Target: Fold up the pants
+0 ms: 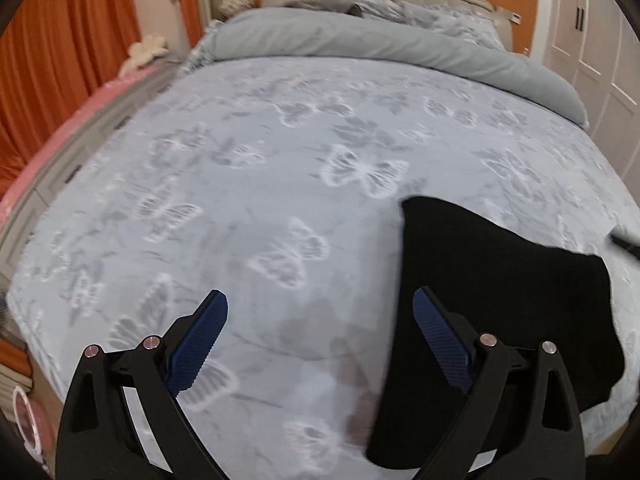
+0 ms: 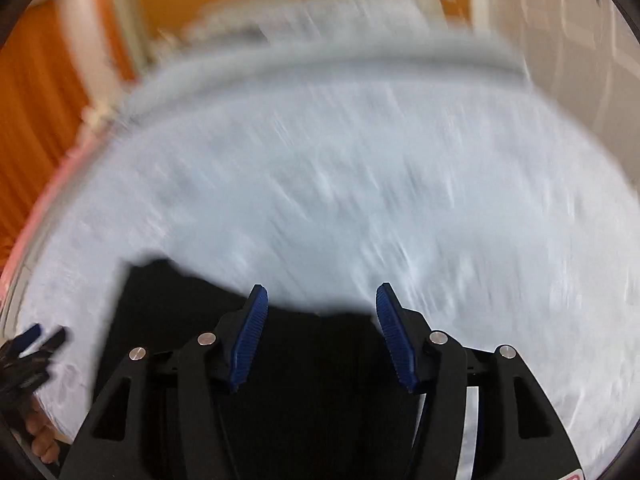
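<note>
The black pants [image 1: 500, 280] lie in a compact folded bundle on the grey butterfly bedspread [image 1: 260, 168], at the right of the left wrist view. My left gripper [image 1: 320, 300] is open and empty, just left of the bundle's edge. In the blurred right wrist view the pants [image 2: 312, 360] lie under my right gripper [image 2: 320, 292], which is open and empty above them. The left gripper's tips [image 2: 36, 340] show at that view's left edge.
A rolled grey duvet [image 1: 380, 40] and pillows lie across the head of the bed. Orange curtains [image 1: 60, 60] and a pink-topped cabinet stand on the left. White wardrobe doors [image 1: 592, 40] stand on the right.
</note>
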### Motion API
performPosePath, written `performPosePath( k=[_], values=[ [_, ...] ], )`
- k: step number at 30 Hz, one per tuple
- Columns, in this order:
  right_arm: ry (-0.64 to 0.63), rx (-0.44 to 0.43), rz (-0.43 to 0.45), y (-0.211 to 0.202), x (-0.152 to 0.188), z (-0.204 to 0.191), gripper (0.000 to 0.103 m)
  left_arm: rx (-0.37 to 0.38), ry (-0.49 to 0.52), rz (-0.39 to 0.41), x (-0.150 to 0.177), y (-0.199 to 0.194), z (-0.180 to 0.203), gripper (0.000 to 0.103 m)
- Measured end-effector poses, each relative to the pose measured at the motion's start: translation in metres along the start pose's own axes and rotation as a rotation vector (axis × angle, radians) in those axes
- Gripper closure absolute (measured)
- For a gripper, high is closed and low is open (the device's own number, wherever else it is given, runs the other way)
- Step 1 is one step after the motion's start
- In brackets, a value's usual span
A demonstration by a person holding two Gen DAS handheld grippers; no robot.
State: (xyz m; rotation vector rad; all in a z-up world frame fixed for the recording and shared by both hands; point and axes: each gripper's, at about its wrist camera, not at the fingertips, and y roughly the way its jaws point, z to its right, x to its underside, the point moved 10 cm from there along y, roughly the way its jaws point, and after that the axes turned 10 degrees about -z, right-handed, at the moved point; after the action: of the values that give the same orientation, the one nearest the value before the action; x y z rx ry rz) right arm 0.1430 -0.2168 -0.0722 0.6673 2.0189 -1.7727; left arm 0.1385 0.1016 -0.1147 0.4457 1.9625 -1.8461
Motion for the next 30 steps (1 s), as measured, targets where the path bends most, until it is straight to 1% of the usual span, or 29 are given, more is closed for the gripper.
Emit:
performPosePath(
  k=[1, 2, 3, 4, 5, 6, 7, 9, 10, 11, 12, 13, 14, 15, 16, 17, 18, 20, 21, 22, 24, 26, 28, 30],
  values=[
    [-0.038, -0.024, 0.016, -0.005, -0.001, -0.016, 0.055, -0.009, -0.005, 0.004, -0.001, -0.001, -0.003, 0.010],
    [-0.088, -0.078, 0.008, -0.004, -0.002, -0.040, 0.065, -0.018, -0.012, 0.003, -0.002, -0.001, -0.008, 0.010],
    [-0.114, -0.120, -0.009, -0.001, 0.000, -0.057, 0.091, -0.016, -0.021, -0.006, -0.002, 0.000, -0.011, 0.010],
    [-0.142, -0.169, -0.047, 0.011, 0.004, -0.080, 0.103, -0.014, -0.025, -0.012, -0.002, 0.001, -0.013, 0.010],
    [-0.161, -0.196, -0.087, 0.024, 0.008, -0.097, 0.103, -0.013, -0.036, -0.025, -0.001, 0.004, -0.016, 0.010],
    [-0.184, -0.204, -0.120, 0.042, 0.011, -0.114, 0.103, -0.011, -0.045, -0.038, 0.000, 0.006, -0.019, 0.010],
    [-0.194, -0.197, -0.135, 0.052, 0.012, -0.126, 0.103, -0.004, -0.055, -0.052, 0.001, 0.008, -0.022, 0.010],
    [-0.212, -0.205, -0.194, 0.080, 0.018, -0.149, 0.103, 0.001, -0.067, -0.067, 0.002, 0.010, -0.026, 0.010],
    [-0.216, -0.220, -0.254, 0.103, 0.027, -0.163, 0.100, 0.002, -0.070, -0.067, 0.003, 0.011, -0.027, 0.010],
    [-0.226, -0.206, -0.279, 0.112, 0.034, -0.170, 0.099, 0.000, -0.074, -0.068, 0.003, 0.011, -0.030, 0.010],
    [-0.245, -0.176, -0.281, 0.131, 0.042, -0.178, 0.099, -0.001, -0.073, -0.066, 0.003, 0.012, -0.031, 0.010],
    [-0.256, -0.161, -0.242, 0.134, 0.041, -0.182, 0.099, -0.006, -0.068, -0.063, 0.003, 0.012, -0.034, 0.010],
    [-0.277, -0.136, -0.223, 0.133, 0.040, -0.186, 0.098, -0.015, -0.064, -0.064, 0.003, 0.014, -0.035, 0.010],
    [-0.292, -0.115, -0.226, 0.129, 0.037, -0.188, 0.098, -0.025, -0.058, -0.064, 0.004, 0.015, -0.036, 0.010],
    [-0.288, -0.118, -0.207, 0.119, 0.030, -0.189, 0.098, -0.035, -0.050, -0.066, 0.005, 0.017, -0.038, 0.010],
    [-0.267, -0.153, -0.178, 0.108, 0.024, -0.190, 0.098, -0.040, -0.047, -0.072, 0.006, 0.019, -0.039, 0.010],
    [-0.245, -0.195, -0.171, 0.100, 0.021, -0.189, 0.098, -0.038, -0.044, -0.077, 0.007, 0.020, -0.039, 0.010],
    [-0.242, -0.226, -0.209, 0.113, 0.029, -0.193, 0.098, -0.028, -0.037, -0.087, 0.008, 0.021, -0.038, 0.010],
    [-0.262, -0.215, -0.239, 0.127, 0.038, -0.196, 0.098, -0.027, -0.035, -0.085, 0.008, 0.020, -0.037, 0.010],
    [-0.266, -0.212, -0.221, 0.134, 0.039, -0.196, 0.098, -0.028, -0.031, -0.083, 0.008, 0.020, -0.036, 0.010],
    [-0.224, -0.230, -0.201, 0.116, 0.029, -0.195, 0.098, -0.035, -0.026, -0.079, 0.008, 0.019, -0.034, 0.010],
    [-0.218, -0.295, -0.176, 0.094, 0.024, -0.201, 0.098, -0.030, -0.023, -0.077, 0.009, 0.017, -0.031, 0.010],
    [-0.237, -0.311, -0.189, 0.077, 0.030, -0.200, 0.098, -0.034, -0.014, -0.074, 0.011, 0.017, -0.030, 0.010],
    [-0.256, -0.314, -0.233, 0.066, 0.047, -0.191, 0.098, -0.049, -0.003, -0.072, 0.012, 0.017, -0.030, 0.010]
  ],
)
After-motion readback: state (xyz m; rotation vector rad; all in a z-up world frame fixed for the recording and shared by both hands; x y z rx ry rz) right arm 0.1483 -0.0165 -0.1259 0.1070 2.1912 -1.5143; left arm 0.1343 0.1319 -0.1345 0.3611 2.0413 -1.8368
